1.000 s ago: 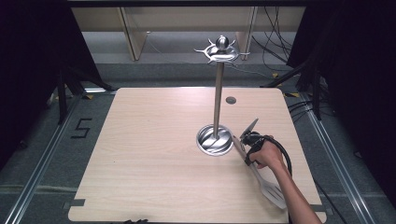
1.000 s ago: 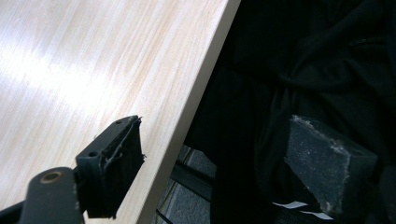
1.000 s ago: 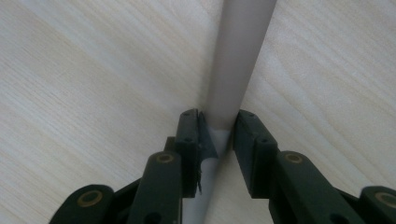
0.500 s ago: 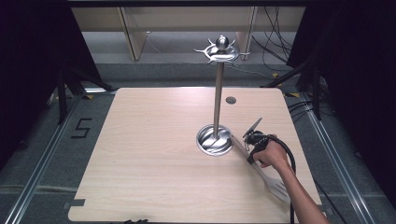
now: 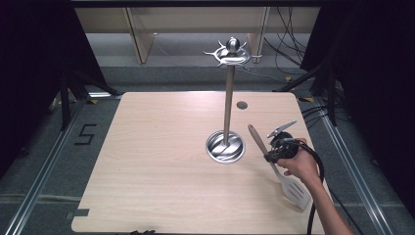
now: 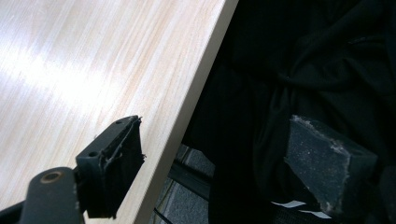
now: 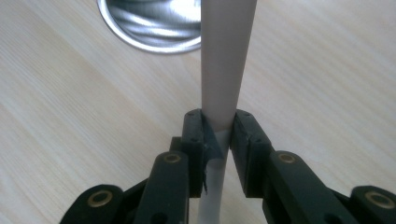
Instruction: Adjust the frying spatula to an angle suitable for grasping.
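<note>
My right gripper (image 7: pixel 218 140) pinched the spatula (image 5: pixel 281 169) by its handle — blade behind my fingers, handle tip ahead, w/ the stand base (image 5: pixel 225 147) just beyond. Left gripper (image 6: pixel 215 163) sat spread wide at the table (image 6: pixel 93 56) edge — nothing between.

spatula (image 5: pixel 274 161): pale beige handle, grey-white slotted blade
right tool (image 7: pixel 217 135): black, brass-coloured rivets
left tool (image 6: pixel 215 163): black, speckled grey pads
table (image 5: pixel 156 161): light wood, fine streaked grain
stand (image 5: pixel 227 112): shiny silver metal, mirrored round base
</note>
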